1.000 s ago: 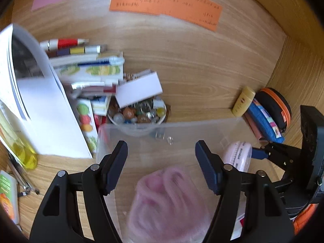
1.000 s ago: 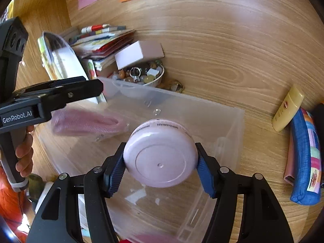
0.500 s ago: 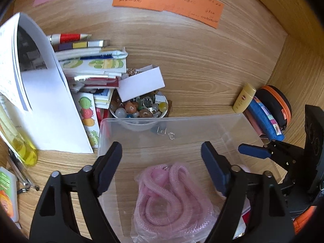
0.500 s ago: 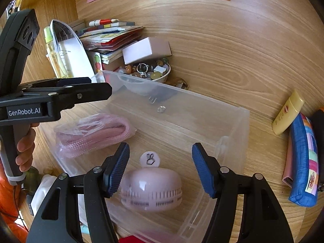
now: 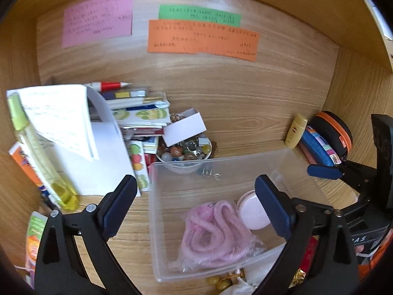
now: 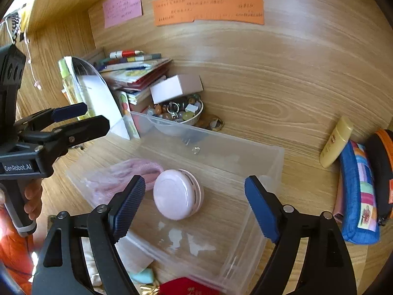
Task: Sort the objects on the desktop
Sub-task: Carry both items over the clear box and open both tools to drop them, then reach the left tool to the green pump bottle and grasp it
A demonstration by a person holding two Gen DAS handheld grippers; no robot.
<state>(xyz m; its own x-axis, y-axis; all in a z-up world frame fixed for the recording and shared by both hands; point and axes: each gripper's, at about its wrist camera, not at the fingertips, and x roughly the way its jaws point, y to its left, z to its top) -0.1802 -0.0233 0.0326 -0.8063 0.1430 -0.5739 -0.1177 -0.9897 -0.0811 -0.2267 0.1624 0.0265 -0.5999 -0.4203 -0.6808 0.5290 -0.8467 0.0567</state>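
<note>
A clear plastic bin (image 5: 157, 221) (image 6: 275, 162) stands on the wooden desk. In it lie a bagged pink coiled cord (image 5: 211, 233) (image 6: 122, 174) and a round pink gadget (image 5: 250, 211) (image 6: 178, 196), tilted on its edge beside the cord. My left gripper (image 5: 196, 204) is open and empty above the bin's left side; it also shows in the right wrist view (image 6: 83, 118). My right gripper (image 6: 194, 206) is open and empty above the pink gadget; one blue fingertip of it shows in the left wrist view (image 5: 321, 171).
A bowl of beads and stones (image 5: 184, 150) with a white box (image 5: 185, 129) on it sits behind the bin. Books, pens and papers (image 5: 73, 132) pile at left. A yellow tube (image 6: 336, 141), blue pouch (image 6: 358, 191) and black-orange case (image 5: 331, 132) lie at right.
The right gripper let go of the pink gadget into the bin and pulled back up. The left gripper rose away from the cord, which now lies still in the bin.
</note>
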